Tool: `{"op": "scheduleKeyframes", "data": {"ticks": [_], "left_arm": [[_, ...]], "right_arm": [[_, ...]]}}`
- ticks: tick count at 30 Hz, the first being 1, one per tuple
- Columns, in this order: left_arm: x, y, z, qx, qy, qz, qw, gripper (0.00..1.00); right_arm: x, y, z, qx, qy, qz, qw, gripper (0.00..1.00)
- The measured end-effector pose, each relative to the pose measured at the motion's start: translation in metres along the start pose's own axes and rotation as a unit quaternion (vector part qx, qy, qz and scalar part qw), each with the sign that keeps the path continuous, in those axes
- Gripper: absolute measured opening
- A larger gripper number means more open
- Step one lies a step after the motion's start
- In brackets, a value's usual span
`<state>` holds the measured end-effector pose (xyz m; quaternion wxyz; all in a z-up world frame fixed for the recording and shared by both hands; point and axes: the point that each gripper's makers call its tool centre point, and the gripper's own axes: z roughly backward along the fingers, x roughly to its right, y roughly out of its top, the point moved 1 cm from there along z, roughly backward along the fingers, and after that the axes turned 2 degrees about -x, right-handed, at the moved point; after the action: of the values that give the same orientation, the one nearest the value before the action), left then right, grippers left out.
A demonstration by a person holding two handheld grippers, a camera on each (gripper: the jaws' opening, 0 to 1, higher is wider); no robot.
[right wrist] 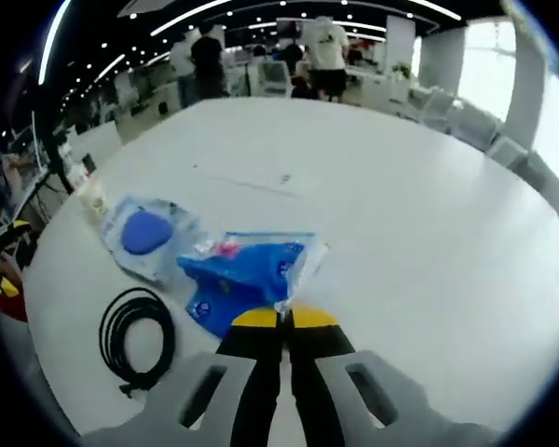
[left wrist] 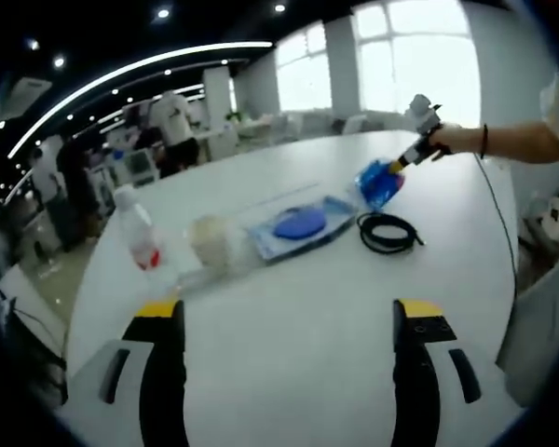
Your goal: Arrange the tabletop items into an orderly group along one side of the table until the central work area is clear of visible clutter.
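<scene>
The right gripper [right wrist: 281, 321] pinches a limp, light blue packet [right wrist: 242, 279] by its crinkly edge; it likely sags. The left gripper [left wrist: 289, 321] is open, empty.

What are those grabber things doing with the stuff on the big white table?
Someone is tidying the white table. The right gripper is pinched shut on a blue plastic packet. The left gripper is open and holds nothing. A bottle, a cup, a packet with a blue disc and a coiled black cable sit in a loose row.
</scene>
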<state>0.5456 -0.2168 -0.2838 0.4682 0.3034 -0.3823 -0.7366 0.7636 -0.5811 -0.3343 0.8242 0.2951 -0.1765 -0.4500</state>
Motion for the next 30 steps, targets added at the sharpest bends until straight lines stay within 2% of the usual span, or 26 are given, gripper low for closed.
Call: {"op": "scheduleKeyframes", "data": {"ticks": [1, 3, 6, 19, 25, 30], "left_arm": [[0.000, -0.001, 0.000, -0.001, 0.000, 0.000, 1.0000, 0.89], [0.000, -0.002, 0.000, -0.002, 0.001, 0.001, 1.0000, 0.89], [0.000, -0.004, -0.001, -0.007, 0.002, 0.000, 1.0000, 0.89], [-0.003, -0.009, -0.001, -0.017, 0.006, 0.005, 0.9998, 0.89], [-0.002, -0.006, -0.001, -0.014, 0.002, 0.001, 0.9999, 0.91], [-0.007, -0.008, 0.000, -0.024, 0.019, -0.013, 0.9994, 0.93]], "right_arm": [[0.001, -0.003, -0.004, -0.009, -0.002, 0.015, 0.9998, 0.02], [0.005, -0.006, -0.010, -0.016, -0.009, 0.013, 0.9997, 0.02], [0.008, -0.011, -0.017, -0.026, -0.015, 0.031, 0.9991, 0.02], [0.021, -0.022, -0.032, -0.046, -0.034, 0.028, 0.9979, 0.04], [0.026, -0.027, -0.036, -0.062, -0.052, 0.042, 0.9959, 0.12], [0.033, -0.026, -0.030, -0.061, -0.063, 0.020, 0.9959, 0.26]]}}
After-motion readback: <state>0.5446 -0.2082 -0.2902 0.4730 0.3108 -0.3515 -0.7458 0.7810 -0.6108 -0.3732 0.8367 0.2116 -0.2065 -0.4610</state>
